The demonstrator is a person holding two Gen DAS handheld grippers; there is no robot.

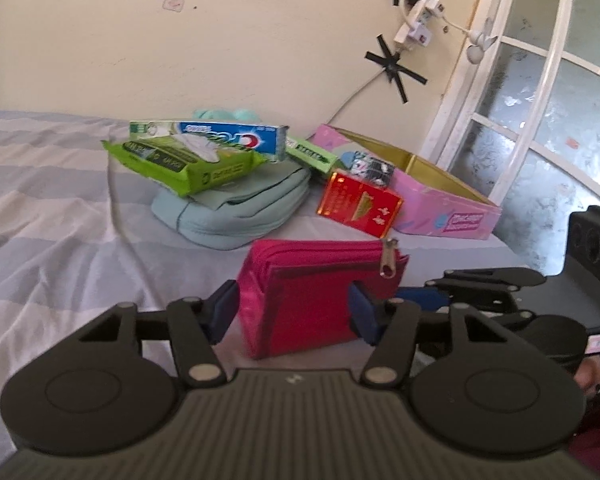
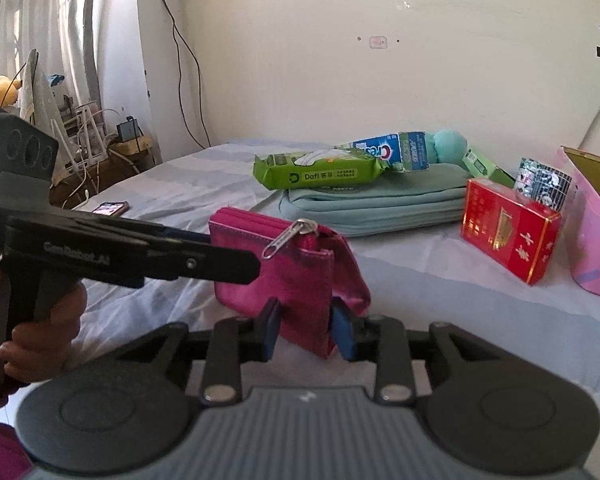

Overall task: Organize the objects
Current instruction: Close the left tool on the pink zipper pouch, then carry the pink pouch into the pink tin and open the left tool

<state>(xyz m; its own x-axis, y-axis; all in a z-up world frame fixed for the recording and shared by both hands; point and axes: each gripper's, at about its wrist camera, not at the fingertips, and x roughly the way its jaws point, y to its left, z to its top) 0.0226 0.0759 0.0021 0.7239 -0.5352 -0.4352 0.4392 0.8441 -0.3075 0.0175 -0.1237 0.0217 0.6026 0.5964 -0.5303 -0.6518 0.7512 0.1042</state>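
A pink zip pouch [image 1: 312, 304] stands on its edge on the striped bedsheet [image 1: 60, 208], zipper pull at the top. My left gripper [image 1: 294, 316] is shut on it, one blue pad against each side. In the right wrist view the same pouch [image 2: 296, 276] has its near end pinched between the pads of my right gripper [image 2: 307, 330], which is shut on it. The left gripper [image 2: 236, 262] reaches in from the left there, with a hand on its grip. The right gripper [image 1: 420, 296] shows at the pouch's right end in the left wrist view.
Behind the pouch lie a red box [image 1: 358, 204], an open pink tin [image 1: 440, 196] and a folded teal bag [image 1: 240, 212] carrying a green wipes pack [image 1: 180, 160] and a toothpaste box [image 1: 220, 138]. A white cable [image 1: 128, 232] crosses the sheet. A phone [image 2: 110, 208] lies at the bed's left.
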